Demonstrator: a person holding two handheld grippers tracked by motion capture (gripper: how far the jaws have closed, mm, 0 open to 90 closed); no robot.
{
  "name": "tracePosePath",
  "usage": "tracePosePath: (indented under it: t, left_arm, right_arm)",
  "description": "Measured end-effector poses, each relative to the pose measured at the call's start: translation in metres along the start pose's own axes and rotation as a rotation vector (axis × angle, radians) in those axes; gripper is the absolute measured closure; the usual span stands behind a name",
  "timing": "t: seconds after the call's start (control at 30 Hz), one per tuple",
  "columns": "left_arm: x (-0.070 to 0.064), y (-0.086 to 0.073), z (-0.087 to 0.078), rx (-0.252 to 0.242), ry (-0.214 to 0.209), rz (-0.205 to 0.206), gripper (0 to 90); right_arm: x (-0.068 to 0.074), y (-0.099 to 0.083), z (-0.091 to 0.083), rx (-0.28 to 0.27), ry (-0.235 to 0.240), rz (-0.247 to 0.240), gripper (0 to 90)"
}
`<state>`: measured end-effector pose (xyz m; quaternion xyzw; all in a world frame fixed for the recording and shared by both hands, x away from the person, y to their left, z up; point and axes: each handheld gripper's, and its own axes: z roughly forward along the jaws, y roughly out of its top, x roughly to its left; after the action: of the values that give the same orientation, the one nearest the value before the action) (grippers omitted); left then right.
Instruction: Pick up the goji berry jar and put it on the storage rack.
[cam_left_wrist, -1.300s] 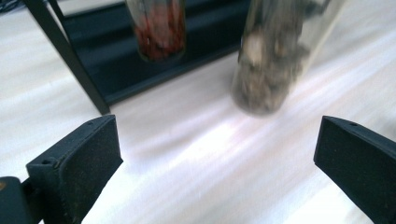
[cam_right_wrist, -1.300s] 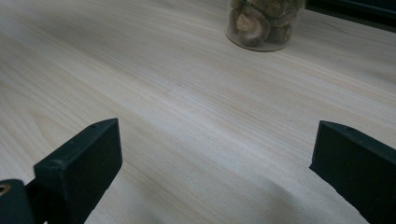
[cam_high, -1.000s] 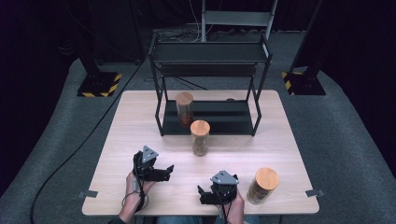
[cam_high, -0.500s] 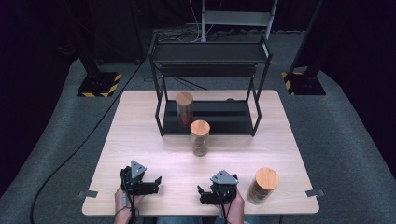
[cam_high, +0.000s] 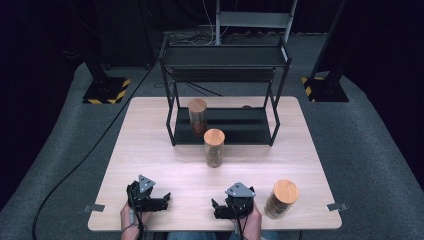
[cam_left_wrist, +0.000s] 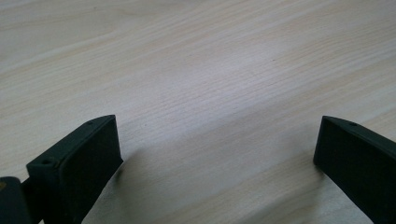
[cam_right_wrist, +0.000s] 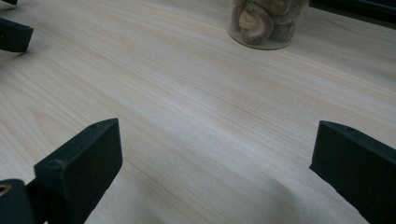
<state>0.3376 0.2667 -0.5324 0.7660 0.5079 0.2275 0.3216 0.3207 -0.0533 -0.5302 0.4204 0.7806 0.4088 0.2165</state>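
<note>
Wood-lidded jar (cam_high: 280, 198) upright, beside right gripper (cam_high: 218, 207)

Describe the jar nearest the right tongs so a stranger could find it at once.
Start at the table's near right corner, away from the black shelf. The jar stands there, just right of the right tongs. Unlike the other two jars, it stands far from the shelf.

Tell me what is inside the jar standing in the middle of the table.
The middle jar has clear glass; the right gripper view shows brown, rounded pieces resembling dried mushrooms at its bottom. Its wooden lid covers the top, so nothing shows from above.
</note>
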Motion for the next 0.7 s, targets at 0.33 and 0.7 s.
tracePosePath:
  t: [0.33,0.7]
  left_arm:
    - [0.0034,0.0013,0.0022,0.016,0.015,-0.037,0.0]
    - [0.0044,0.0019,0.0029,0.014,0.014,-0.033,0.1]
  right_arm:
    - [-0.0005,0.0,-0.0001,-0.002,0.0,0.005,0.9]
    - [-0.0007,0.0005,0.0008,0.004,-0.007,0.008,0.9]
